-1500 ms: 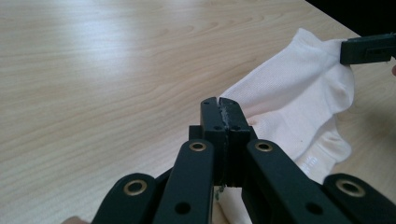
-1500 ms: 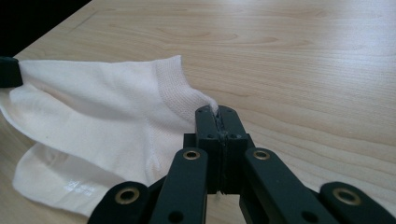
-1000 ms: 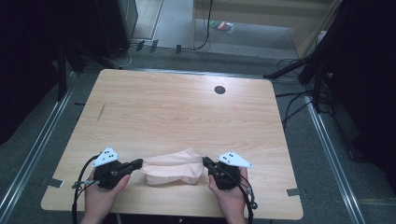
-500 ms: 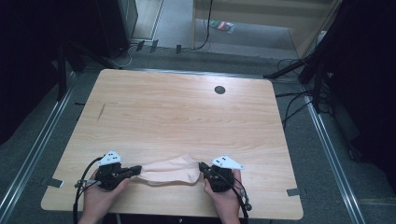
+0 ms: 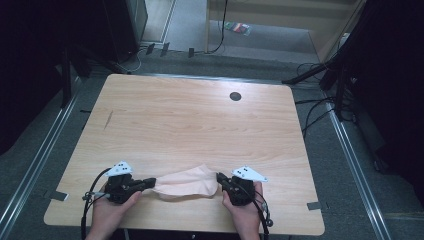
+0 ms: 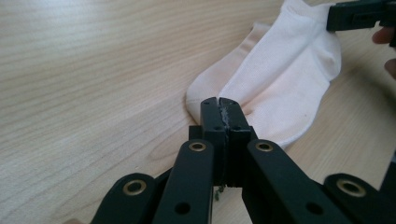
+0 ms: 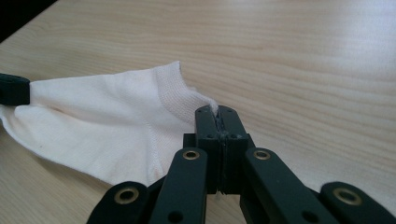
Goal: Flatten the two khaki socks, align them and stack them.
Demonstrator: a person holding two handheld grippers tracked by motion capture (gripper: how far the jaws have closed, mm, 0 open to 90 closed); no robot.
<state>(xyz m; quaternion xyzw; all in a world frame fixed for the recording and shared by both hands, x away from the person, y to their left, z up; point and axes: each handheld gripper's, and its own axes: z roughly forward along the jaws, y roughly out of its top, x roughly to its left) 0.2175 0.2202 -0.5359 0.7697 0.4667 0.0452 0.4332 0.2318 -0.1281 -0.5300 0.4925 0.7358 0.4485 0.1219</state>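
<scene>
My left tool (image 5: 148,183) is clamped on one end of the pale sock (image 5: 185,182) — jaws fully closed, fabric pinched between them. My right tool (image 5: 220,178) is clamped on the opposite end, at what appears to be the ribbed cuff, though the pinch itself is partly hidden. The sock lies stretched between the two tools near the front edge of the tabletop (image 5: 200,120) — flat on the wood, with a slight fold along its upper edge.

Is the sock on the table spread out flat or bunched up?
Spread out. The sock lies stretched on the table, between the left tool and the right tool, each shut on one end.
</scene>
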